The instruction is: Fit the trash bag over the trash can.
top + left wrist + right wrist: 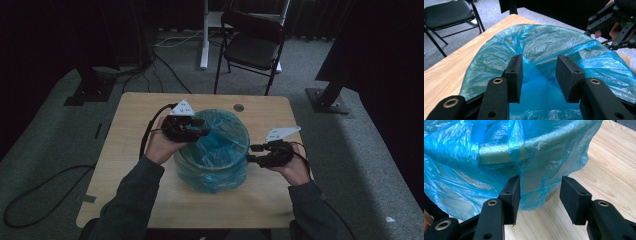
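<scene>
Right now a bin (212, 167) lined with a blue bag (220, 145) stands on the desk (130, 145) between the two tongs. The left tongs (202, 127) reach in over the near rim, spread, with bunched film of the bag rising between the pads but neither pad pressing on it. The right tongs (252, 152) hover just beside the bin's outer wall, also spread; in the right gripper view a loose skirt of the bag (531, 192) hangs between its pads, touching the one on the left, while the other stands clear.

Risks, as I judge them:
- Thin film is slippery and crumpled. If the left tongs (539, 80) close on a single fold, it may slide out or tear.
- Pulling hard from one side could drag the bag off the rim on the far side, or tip the light bin toward the pulling tongs.
- The right tongs (539, 200) sit low against the wall; closing there could catch the hard bin edge together with the film and shove the bin across the desk.
- The two tongs working against each other could stretch the bag until it splits.
</scene>
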A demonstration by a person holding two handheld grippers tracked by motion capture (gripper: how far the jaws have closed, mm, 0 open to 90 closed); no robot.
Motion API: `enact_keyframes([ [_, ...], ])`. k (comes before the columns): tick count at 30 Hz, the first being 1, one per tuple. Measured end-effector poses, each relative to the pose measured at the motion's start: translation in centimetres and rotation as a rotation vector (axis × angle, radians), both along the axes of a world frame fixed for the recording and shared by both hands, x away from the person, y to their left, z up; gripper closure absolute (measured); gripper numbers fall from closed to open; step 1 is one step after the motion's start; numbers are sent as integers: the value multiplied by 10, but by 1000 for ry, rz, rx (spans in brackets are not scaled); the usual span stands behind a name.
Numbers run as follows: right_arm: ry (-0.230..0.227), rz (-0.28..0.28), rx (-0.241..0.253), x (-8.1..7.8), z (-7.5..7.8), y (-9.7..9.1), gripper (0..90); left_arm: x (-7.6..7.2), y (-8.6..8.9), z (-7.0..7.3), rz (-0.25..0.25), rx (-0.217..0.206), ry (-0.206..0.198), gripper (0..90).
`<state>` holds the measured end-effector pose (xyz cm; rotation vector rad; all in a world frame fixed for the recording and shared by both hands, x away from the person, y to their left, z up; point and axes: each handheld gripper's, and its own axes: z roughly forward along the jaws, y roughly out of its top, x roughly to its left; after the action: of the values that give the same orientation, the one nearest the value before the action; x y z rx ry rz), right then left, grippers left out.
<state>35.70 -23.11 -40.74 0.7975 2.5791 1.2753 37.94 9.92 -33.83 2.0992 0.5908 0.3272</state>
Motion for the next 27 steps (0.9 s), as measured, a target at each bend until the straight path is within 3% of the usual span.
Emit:
enact_keyframes([
  [16,0,5,-1,-1,0,-2,501,9,-13,-7,-69,61,20,568],
  [27,6,7,-4,-1,-2,-2,500,14,-27,-7,-88,112,21,565],
])
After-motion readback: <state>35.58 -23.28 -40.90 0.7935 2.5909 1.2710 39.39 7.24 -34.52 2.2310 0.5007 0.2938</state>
